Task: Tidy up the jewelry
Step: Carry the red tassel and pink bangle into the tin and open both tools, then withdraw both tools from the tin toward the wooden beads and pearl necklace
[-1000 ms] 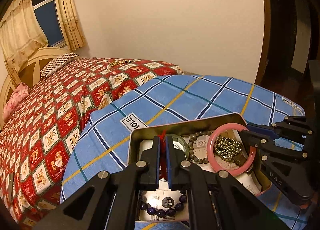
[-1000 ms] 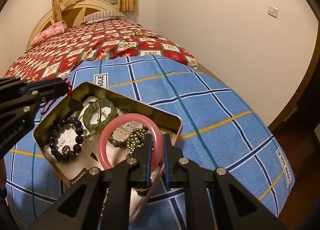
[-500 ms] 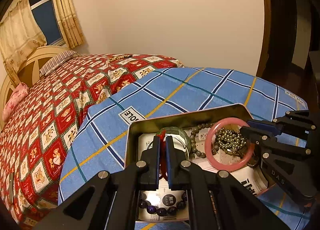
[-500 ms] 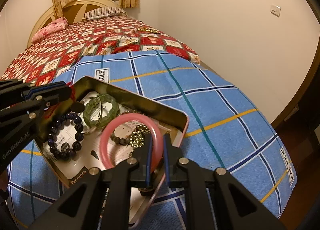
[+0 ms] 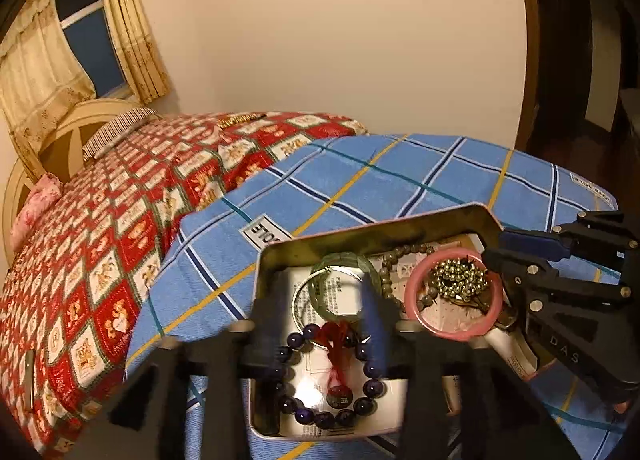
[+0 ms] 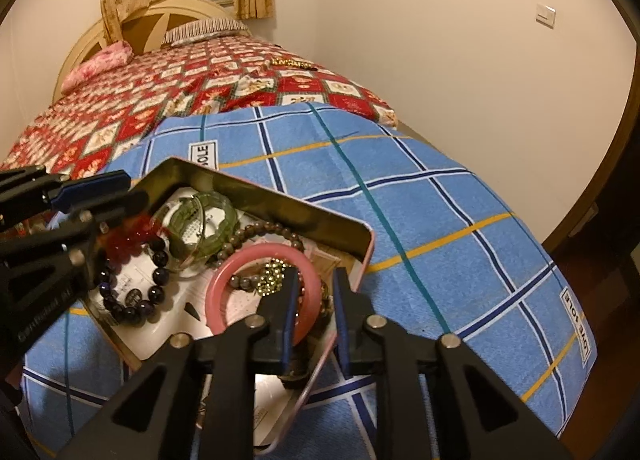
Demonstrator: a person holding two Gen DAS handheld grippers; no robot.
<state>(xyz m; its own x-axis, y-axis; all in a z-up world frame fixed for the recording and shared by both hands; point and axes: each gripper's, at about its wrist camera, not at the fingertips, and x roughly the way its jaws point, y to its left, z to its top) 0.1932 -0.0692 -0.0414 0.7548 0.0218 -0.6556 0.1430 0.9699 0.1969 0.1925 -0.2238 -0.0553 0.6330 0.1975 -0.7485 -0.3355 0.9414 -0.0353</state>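
A tin (image 5: pixel 376 230) lies on a blanket (image 5: pixel 360 180) at the foot of a bed (image 5: pixel 120 196). In the tin, seen from the left wrist: a bead bracelet (image 5: pixel 332 380) nearest, a bangle (image 5: pixel 340 288) behind it, a ring (image 5: pixel 452 296) to the right enclosing a ball chain (image 5: pixel 458 280). A bead string (image 5: pixel 404 256) lies between bangle and ring. Pillows (image 5: pixel 116 130) lie at the bed's far end.

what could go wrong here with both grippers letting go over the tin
The left gripper is opening over the red tassel, which lies on the purple bead bracelet; its threads may tangle there.

The right gripper is opening astride the pink bangle near the tin wall; pulling back could drag the bangle out.
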